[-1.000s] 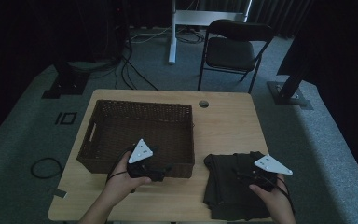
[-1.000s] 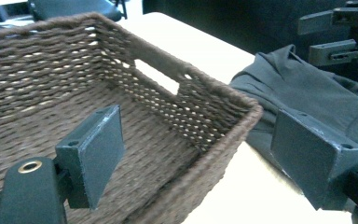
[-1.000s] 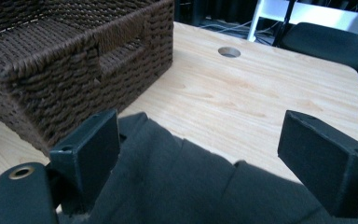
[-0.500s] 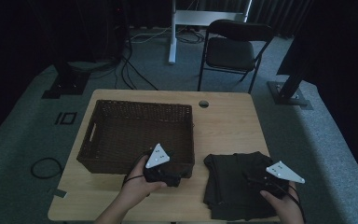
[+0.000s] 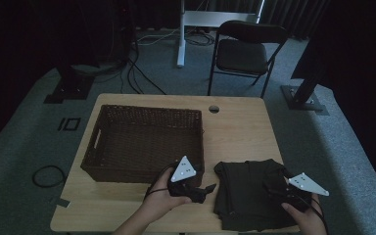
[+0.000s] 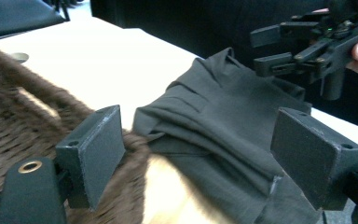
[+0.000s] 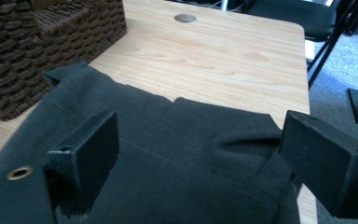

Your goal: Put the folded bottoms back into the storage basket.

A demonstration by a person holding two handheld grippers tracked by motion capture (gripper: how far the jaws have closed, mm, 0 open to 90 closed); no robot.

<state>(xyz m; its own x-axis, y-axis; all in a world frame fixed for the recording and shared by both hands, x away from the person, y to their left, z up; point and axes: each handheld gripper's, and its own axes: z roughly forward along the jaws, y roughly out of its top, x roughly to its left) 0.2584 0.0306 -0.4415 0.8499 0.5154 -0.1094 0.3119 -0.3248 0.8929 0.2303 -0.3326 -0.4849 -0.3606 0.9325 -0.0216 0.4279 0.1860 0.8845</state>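
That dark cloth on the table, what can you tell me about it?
The dark cloth looks like a soft, matte, near-black garment, folded into a rough square with creased layers and a raised corner toward the wicker basket. It lies flat on the near right part of the wooden table, just beside the basket's corner. The right gripper sits over its right edge with jaws open, and the left gripper points at its left edge, also open. Neither has closed on it yet.
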